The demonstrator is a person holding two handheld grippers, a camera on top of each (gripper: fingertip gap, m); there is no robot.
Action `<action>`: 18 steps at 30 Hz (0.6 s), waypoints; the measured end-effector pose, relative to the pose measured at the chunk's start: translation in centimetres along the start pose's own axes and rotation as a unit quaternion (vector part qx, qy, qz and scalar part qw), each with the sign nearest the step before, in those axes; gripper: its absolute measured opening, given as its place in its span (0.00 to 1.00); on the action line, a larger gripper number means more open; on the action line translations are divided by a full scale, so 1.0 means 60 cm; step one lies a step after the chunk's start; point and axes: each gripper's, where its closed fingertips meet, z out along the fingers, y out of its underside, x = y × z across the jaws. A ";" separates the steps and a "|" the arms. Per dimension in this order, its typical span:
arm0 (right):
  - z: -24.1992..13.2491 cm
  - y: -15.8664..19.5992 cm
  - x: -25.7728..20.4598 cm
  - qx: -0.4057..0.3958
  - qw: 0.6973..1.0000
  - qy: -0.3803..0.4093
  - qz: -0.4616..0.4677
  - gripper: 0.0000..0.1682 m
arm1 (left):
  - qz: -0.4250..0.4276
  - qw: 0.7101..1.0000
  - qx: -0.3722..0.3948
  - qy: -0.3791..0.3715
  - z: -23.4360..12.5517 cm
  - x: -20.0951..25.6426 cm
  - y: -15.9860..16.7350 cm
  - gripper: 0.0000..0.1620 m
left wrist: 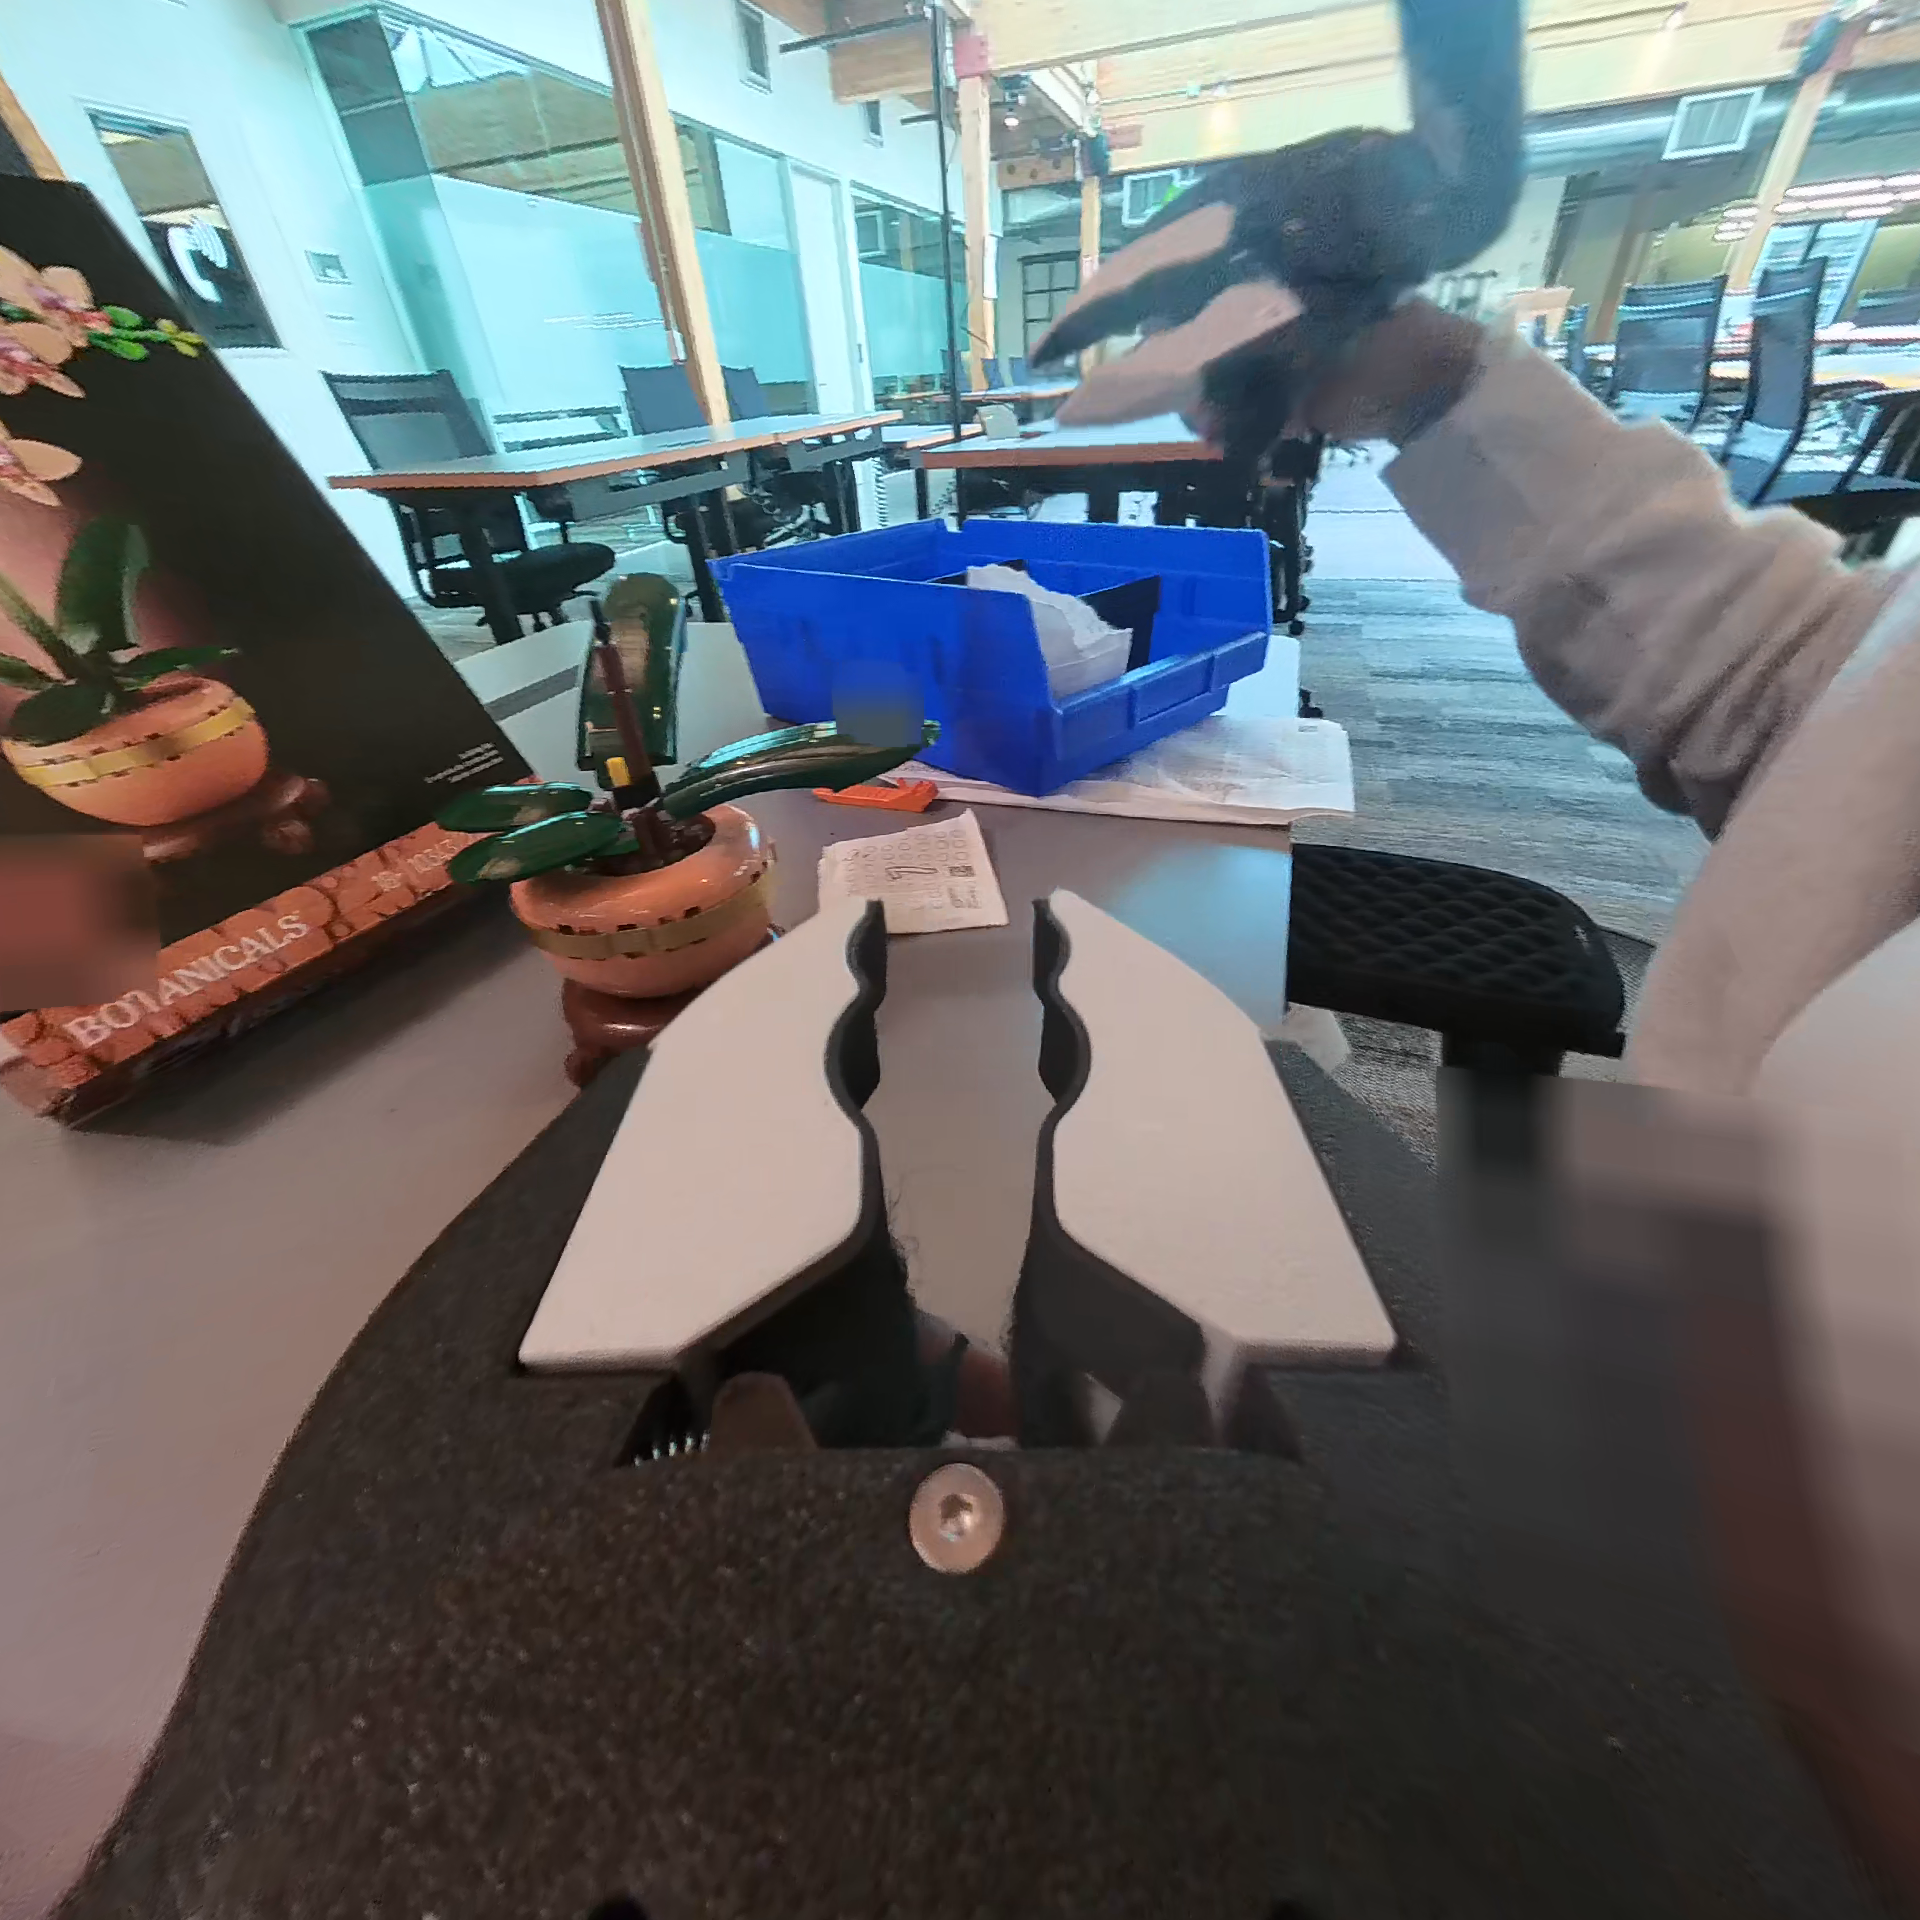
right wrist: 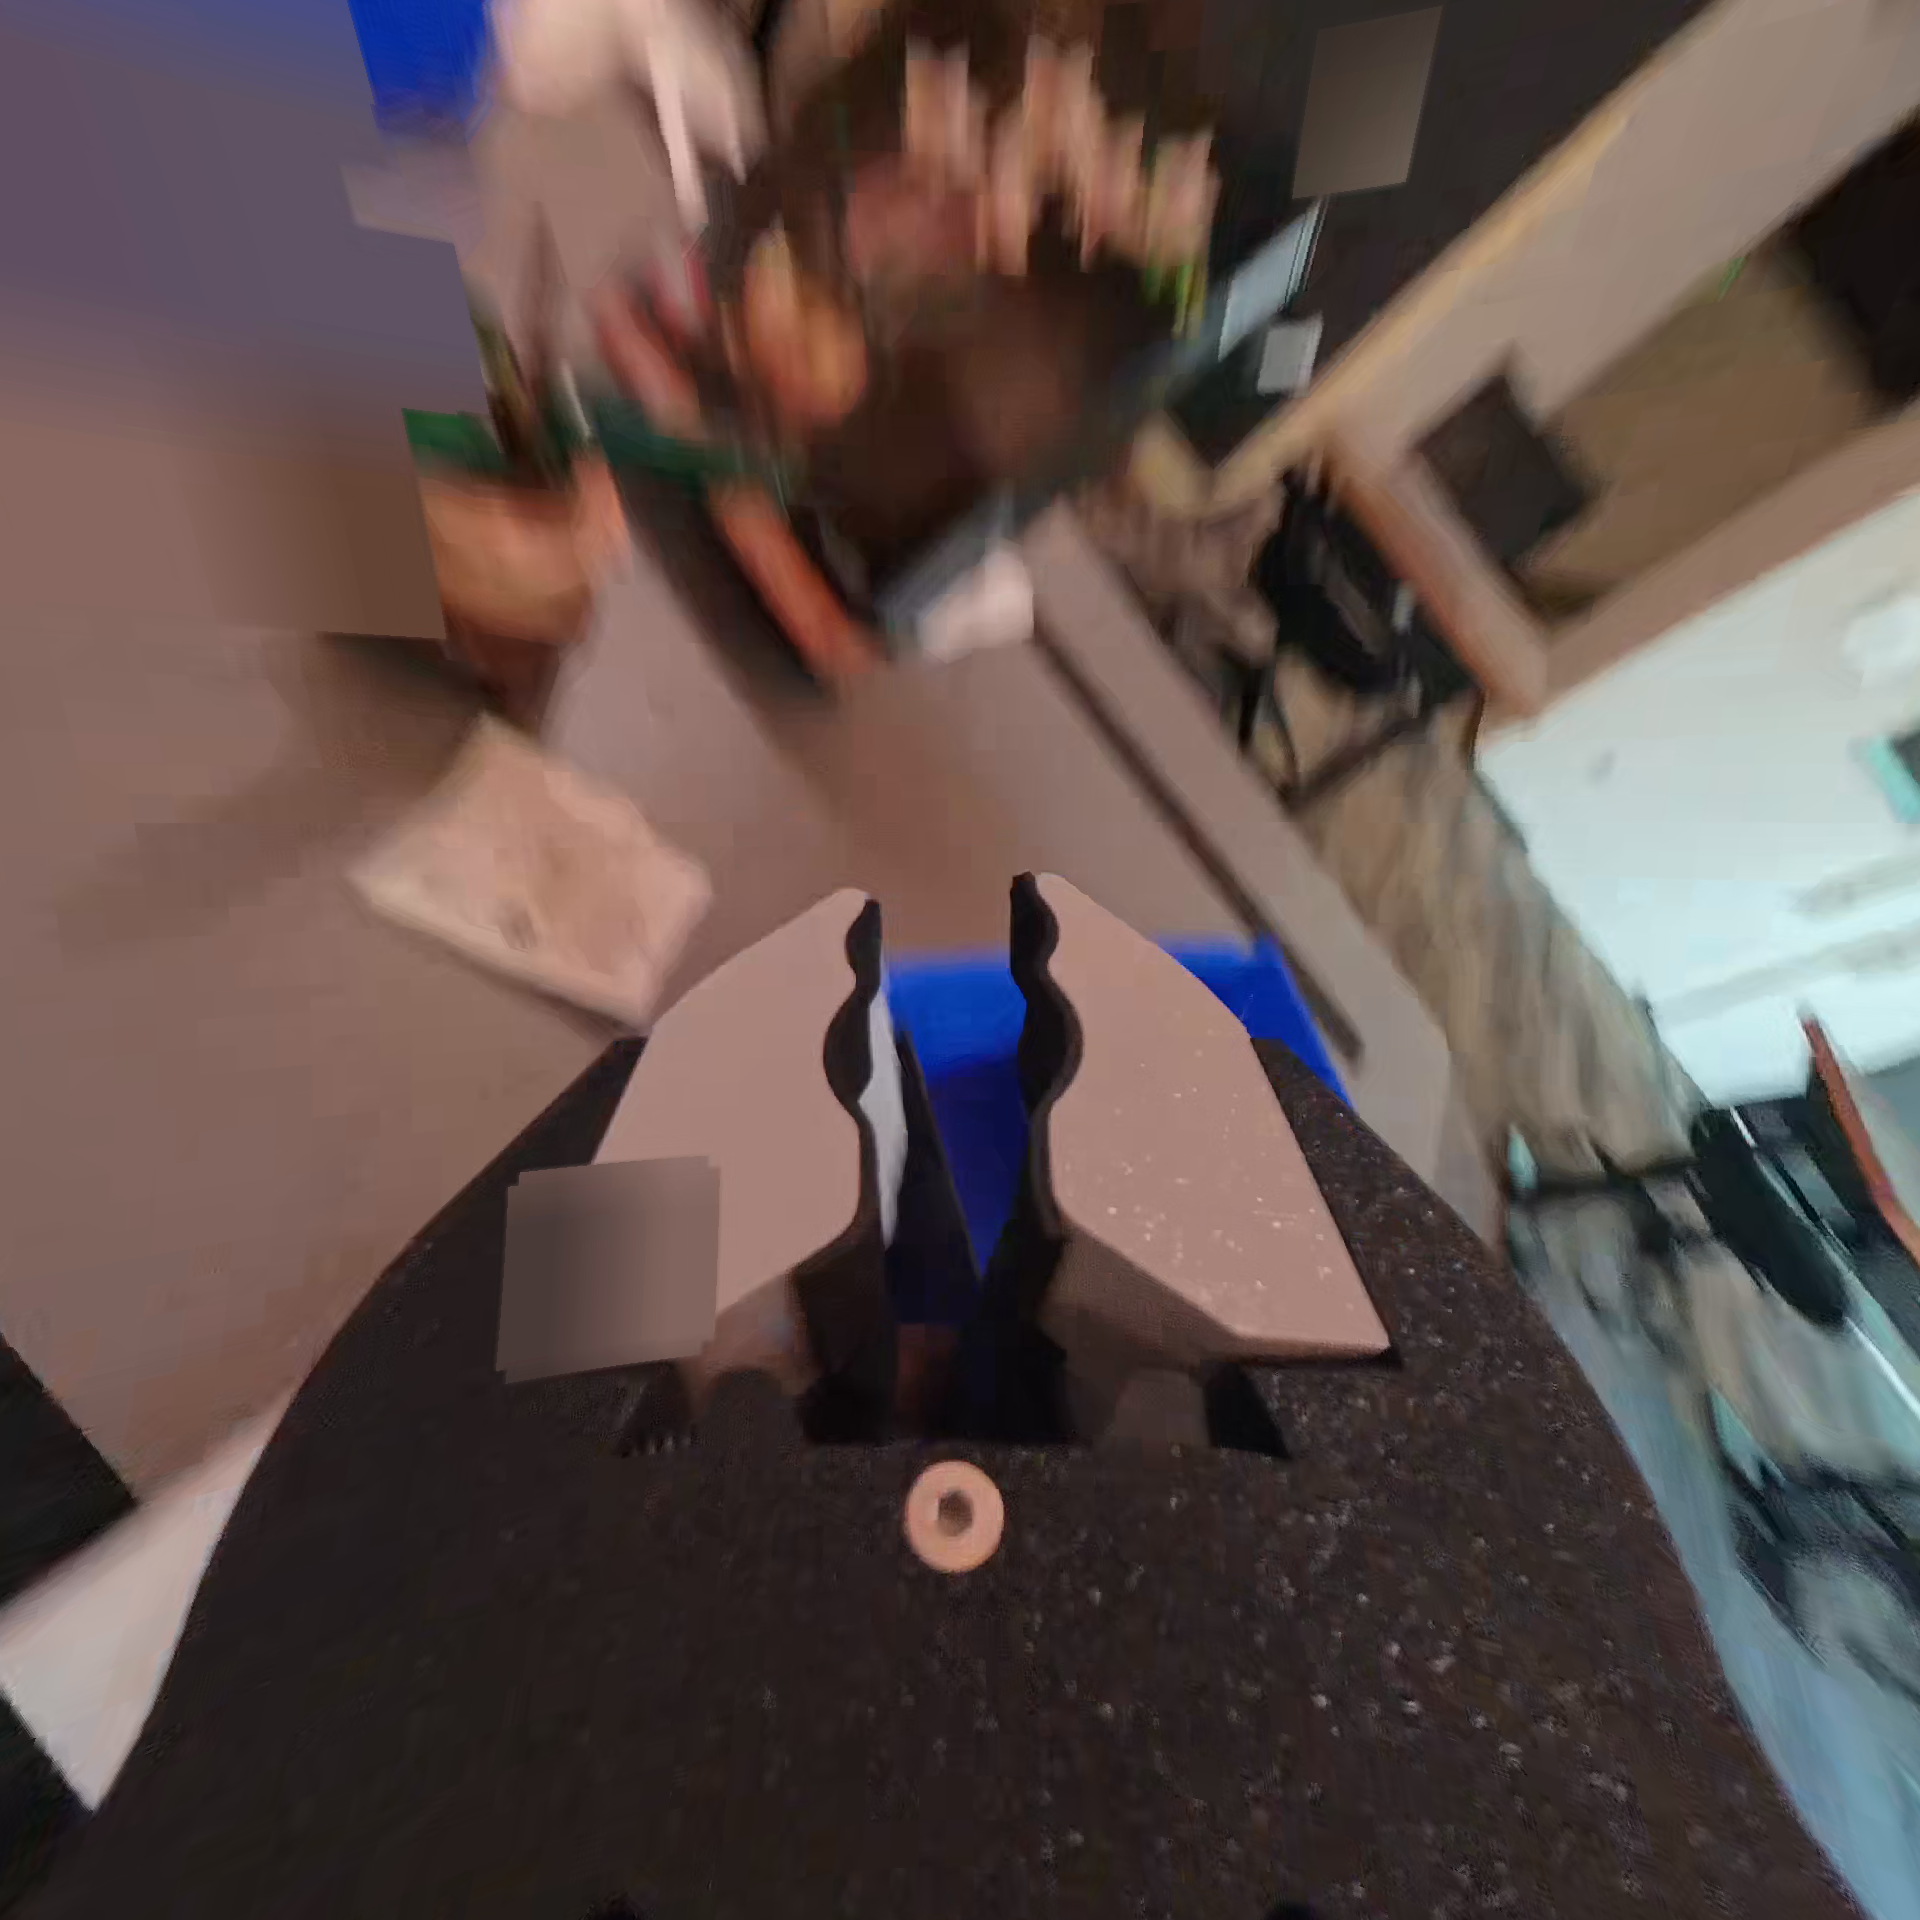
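Hovering above the grey counter (left wrist: pixel 208 1195), the left tongs (left wrist: pixel 956 925) gape, empty, near the brick-built potted plant (left wrist: pixel 644 883). The right tongs (right wrist: pixel 940 904), parted and empty, swing blurred above the blue bin (left wrist: pixel 997 644); they could knock it.

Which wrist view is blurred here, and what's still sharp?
Left wrist view: mostly sharp, the toy plant and blue bin are crisp, only the raised right gripper smears. Right wrist view: heavy motion blur everywhere except its own gripper.

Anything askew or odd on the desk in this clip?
Nothing spilled or broken. The plant model stands upright, the blue bin sits on papers. Only oddity: the right wrist view is motion-blurred.
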 end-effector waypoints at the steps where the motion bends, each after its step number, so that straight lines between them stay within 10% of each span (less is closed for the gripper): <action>1: -0.007 -0.043 -0.014 0.072 0.997 -0.006 0.024 0.14 | -0.002 1.000 0.003 -0.006 0.001 -0.006 -0.001 0.16; 4: -0.020 -0.135 -0.063 0.251 0.955 -0.050 0.151 0.13 | -0.016 1.000 0.015 -0.018 0.001 -0.023 -0.010 0.15; 7: -0.042 -0.188 -0.097 0.430 0.840 -0.111 0.313 0.18 | -0.024 0.999 0.034 -0.032 -0.001 -0.045 -0.028 0.16; 10: -0.035 -0.174 -0.079 0.500 0.781 -0.026 0.374 0.26 | 0.017 0.998 0.046 -0.044 0.002 -0.068 -0.049 0.20; 18: 0.185 -0.126 -0.145 0.166 0.947 -0.058 0.269 0.24 | 0.053 0.995 -0.072 -0.049 0.111 -0.147 -0.017 0.25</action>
